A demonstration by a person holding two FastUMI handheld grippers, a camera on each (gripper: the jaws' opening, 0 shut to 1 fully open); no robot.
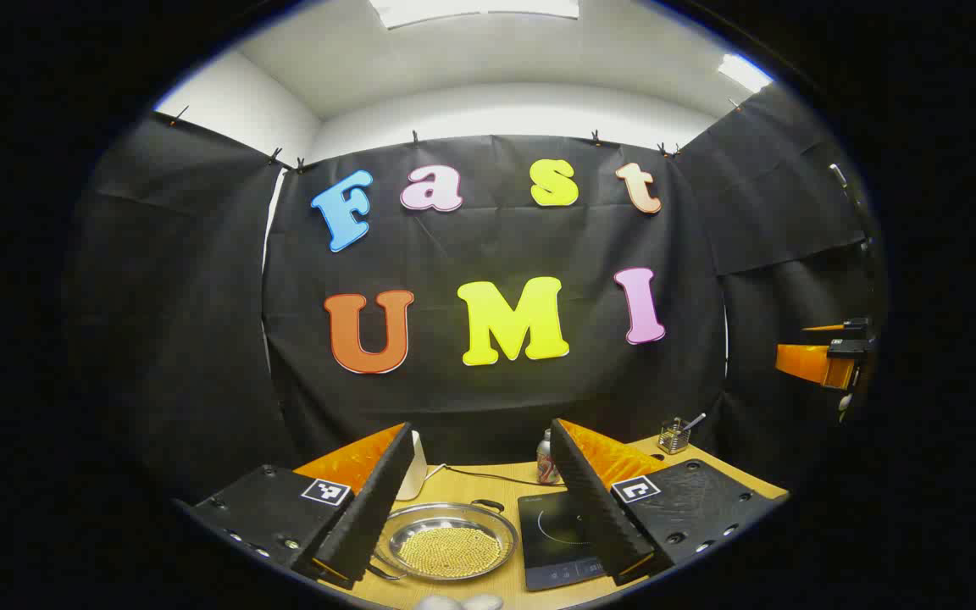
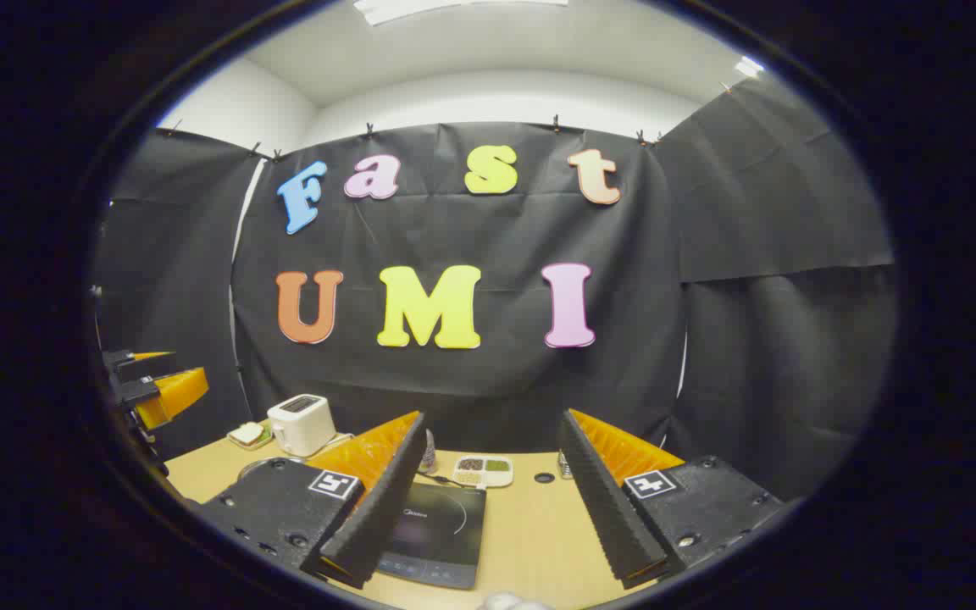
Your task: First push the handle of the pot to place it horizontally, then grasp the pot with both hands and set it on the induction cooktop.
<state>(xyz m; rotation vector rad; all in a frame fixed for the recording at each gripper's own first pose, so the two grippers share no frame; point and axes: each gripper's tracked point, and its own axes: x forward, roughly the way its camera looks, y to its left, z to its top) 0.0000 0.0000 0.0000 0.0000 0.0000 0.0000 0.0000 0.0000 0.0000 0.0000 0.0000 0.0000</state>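
Note:
A shallow steel pot (image 1: 452, 542) holding small yellow beads sits on the wooden table (image 1: 488, 487), low between my left gripper's fingers. Its loop handles lie on a diagonal, one at the far right (image 1: 488, 506) and one at the near left (image 1: 382, 570). The black induction cooktop (image 1: 551, 534) lies just right of it. My left gripper (image 1: 484, 436) hovers open above the table, holding nothing. My right gripper (image 2: 492, 428) is open and empty too, over the cooktop (image 2: 441, 529). The pot's rim (image 2: 261, 464) peeks out behind its left finger.
A white toaster (image 2: 302, 424) and a plate of food (image 2: 248, 435) stand at the back left. A divided white tray (image 2: 484, 470), a can (image 1: 546, 457) and a wire cup with a utensil (image 1: 674, 434) line the table's back edge.

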